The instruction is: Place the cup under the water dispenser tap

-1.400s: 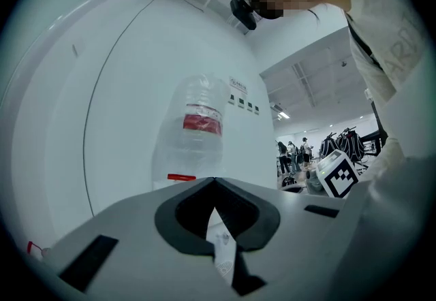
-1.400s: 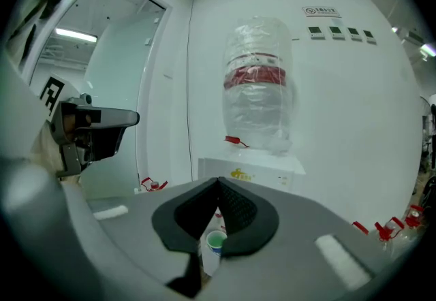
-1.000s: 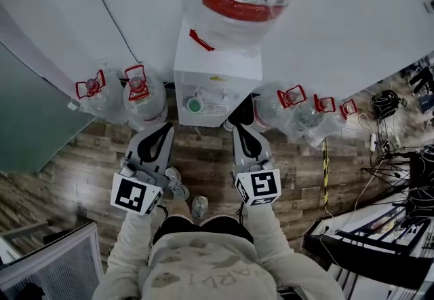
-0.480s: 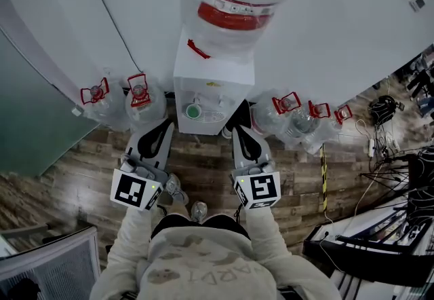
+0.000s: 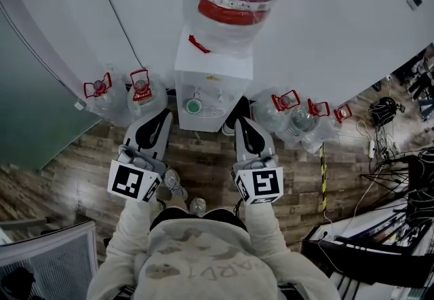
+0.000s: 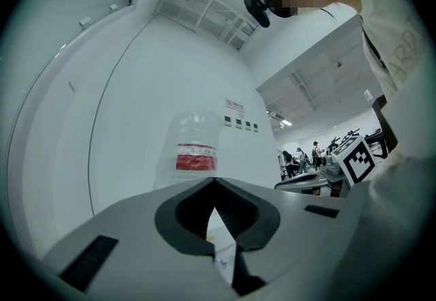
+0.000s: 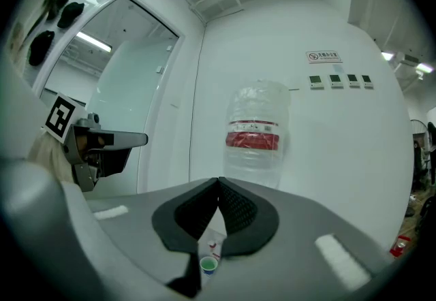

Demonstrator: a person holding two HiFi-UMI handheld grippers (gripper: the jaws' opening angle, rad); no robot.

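The floor is grainy, matt wood plank. The water dispenser has a smooth white casing with a slight sheen. The big bottle on top is clear, crinkled plastic with a glossy red label. The spare bottles to left and right are the same clear plastic. The left claw and right claw are matt grey plastic with black ribbed pads. The person's sweater is soft mottled cloth.
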